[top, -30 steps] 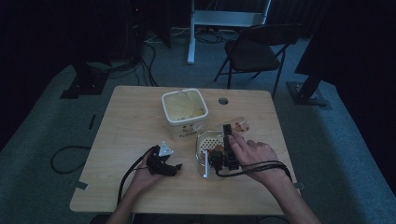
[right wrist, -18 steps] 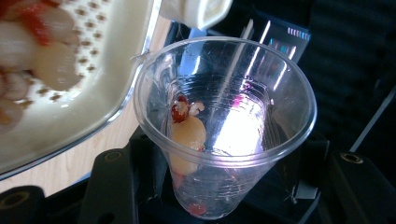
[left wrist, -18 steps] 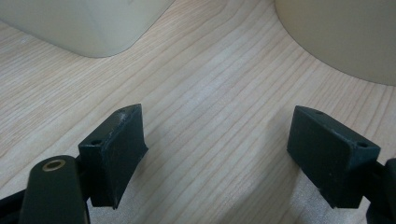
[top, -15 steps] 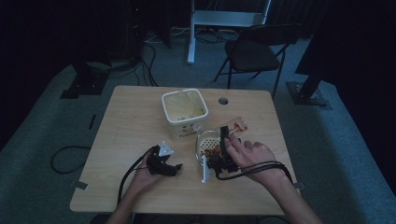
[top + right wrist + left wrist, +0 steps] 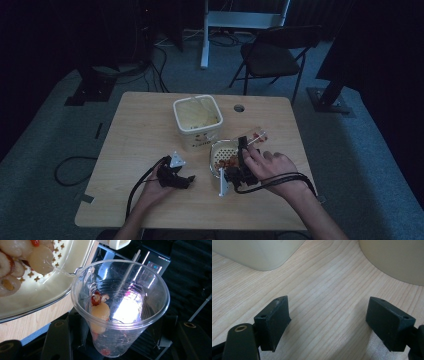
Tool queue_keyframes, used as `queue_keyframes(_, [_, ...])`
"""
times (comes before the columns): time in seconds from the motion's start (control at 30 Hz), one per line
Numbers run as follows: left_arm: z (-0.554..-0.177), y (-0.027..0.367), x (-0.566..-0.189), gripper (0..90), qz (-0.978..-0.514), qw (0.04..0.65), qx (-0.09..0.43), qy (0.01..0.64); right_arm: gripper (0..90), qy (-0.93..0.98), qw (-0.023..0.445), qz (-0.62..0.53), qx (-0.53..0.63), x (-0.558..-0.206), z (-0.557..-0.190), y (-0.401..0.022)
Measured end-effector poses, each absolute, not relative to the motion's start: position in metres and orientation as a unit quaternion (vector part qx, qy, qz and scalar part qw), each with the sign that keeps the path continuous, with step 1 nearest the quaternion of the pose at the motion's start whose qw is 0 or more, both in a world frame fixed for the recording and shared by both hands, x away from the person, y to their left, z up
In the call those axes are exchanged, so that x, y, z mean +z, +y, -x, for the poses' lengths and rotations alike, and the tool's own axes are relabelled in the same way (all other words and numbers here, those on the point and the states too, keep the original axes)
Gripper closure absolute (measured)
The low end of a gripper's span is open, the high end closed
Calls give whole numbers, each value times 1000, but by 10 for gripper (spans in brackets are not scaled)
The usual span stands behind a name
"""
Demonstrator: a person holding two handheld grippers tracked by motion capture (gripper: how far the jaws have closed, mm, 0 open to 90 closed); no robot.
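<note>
My right gripper (image 5: 120,340) fingers clamp clear plastic cup (image 5: 120,307), ribbed wall, round rim. Cup tipped, mouth toward my camera; in high view long axis runs up-right over bench (image 5: 140,135) beside perforated strainer bowl (image 5: 223,155). Inside cup: pale peeled fruit (image 5: 100,311), red bit stuck above. More pale fruit in cream strainer, cross-shaped holes. Left gripper (image 5: 329,322) fingers wide apart, empty, low over light wood grain. Square cream tub (image 5: 197,120) upright behind; label unreadable.
</note>
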State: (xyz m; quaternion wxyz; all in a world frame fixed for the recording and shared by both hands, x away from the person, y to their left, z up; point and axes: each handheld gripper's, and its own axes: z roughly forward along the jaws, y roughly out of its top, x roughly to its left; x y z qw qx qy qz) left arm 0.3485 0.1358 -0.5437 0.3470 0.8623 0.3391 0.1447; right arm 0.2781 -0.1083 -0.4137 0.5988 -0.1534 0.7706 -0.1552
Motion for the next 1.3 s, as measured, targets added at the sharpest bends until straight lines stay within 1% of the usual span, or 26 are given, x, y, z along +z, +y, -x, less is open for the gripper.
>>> queue_keyframes(0.6, [-348,136,-544,199,-862,347,145,339,405,768,602,159,-149,-413,-275,-102])
queue_keyframes(0.73, [-348,136,-544,199,-863,346,145,338,406,772,593,174,-150,-417,-273,-100])
queue_keyframes(0.77, [-348,136,-544,199,-863,347,145,338,408,770,605,150,-136,-411,-276,-101])
queue_keyframes(0.83, [-348,136,-544,199,-863,346,145,338,408,772,597,167,-143,-413,-275,-100])
queue_keyframes(0.9, [-348,136,-544,199,-862,347,145,339,408,768,605,157,-138,-411,-275,-101])
queue_keyframes(0.97, [-348,136,-544,199,-862,347,145,339,408,776,595,162,-131,-412,-274,-99])
queue_keyframes(1.0, [-348,136,-544,199,-862,347,145,339,407,773,598,164,-136,-414,-274,-99])
queue_keyframes(1.1, [-348,136,-544,199,-862,348,145,340,403,788,592,134,-102,-408,-276,-102])
queue_keyframes(1.3, [-348,136,-544,199,-860,350,145,341,392,818,573,46,20,-389,-282,-117])
